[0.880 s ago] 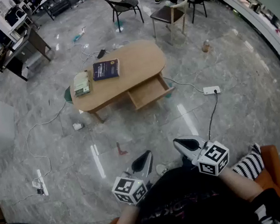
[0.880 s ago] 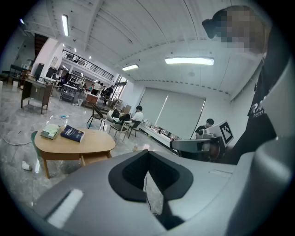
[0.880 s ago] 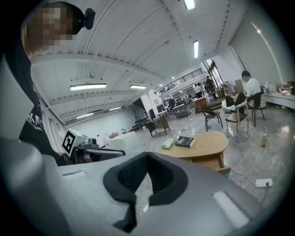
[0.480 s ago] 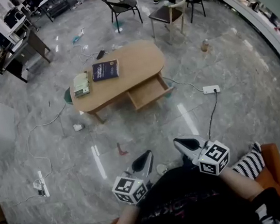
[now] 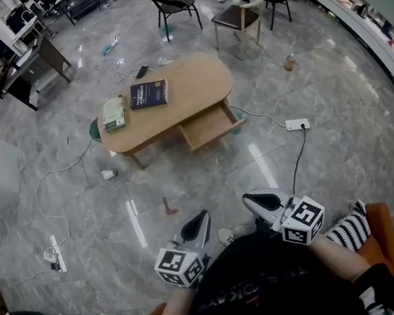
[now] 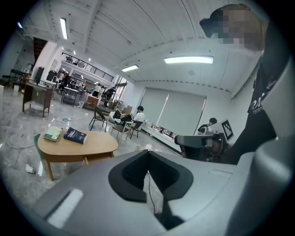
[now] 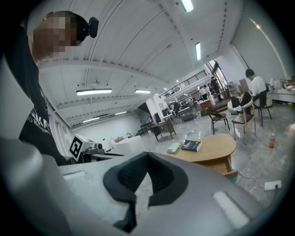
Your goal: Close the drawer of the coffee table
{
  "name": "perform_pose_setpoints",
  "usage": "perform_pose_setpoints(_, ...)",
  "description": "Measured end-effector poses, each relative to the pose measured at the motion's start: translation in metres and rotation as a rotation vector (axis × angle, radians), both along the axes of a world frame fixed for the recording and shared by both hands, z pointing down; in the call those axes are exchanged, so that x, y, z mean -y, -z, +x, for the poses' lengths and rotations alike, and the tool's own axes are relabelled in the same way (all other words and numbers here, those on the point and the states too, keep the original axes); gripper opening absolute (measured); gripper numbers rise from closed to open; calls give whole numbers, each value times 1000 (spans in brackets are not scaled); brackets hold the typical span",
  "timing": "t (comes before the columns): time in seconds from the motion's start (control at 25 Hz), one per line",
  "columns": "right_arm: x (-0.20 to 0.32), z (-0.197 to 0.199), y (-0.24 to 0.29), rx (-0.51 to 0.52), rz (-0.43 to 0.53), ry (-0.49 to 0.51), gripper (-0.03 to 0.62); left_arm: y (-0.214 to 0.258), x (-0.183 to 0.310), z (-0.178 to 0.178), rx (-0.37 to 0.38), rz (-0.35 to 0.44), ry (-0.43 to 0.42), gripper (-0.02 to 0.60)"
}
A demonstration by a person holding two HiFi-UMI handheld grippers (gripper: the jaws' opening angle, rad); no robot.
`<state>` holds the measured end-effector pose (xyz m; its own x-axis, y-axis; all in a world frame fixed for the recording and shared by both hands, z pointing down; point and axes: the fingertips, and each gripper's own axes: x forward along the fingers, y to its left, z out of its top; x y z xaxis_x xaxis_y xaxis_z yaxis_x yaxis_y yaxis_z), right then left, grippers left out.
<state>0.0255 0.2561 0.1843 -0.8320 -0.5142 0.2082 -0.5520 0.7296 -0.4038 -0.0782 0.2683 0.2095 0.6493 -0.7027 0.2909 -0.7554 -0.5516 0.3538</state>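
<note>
Wooden drawer (image 5: 209,127) open; left gripper (image 5: 201,221), right gripper (image 5: 253,200) well apart from it, fingers closed, empty. Approach step: walk closer.

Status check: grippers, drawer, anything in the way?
Left gripper and right gripper shut, empty. Drawer open, coffee table well ahead, not reached. Power strip cable on floor between.

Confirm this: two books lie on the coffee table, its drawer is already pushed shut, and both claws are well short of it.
Not shut: the head view shows the drawer pulled out of the coffee table. The rest holds: blue book and green book on top, left claw and right claw well short.
</note>
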Motion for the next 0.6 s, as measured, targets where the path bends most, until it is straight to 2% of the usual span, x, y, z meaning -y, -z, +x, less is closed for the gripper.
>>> perform_pose_setpoints(0.6, 21, 1, 3, 15, 9, -71, -2, -3, 12, -26, 2, 20, 42, 5)
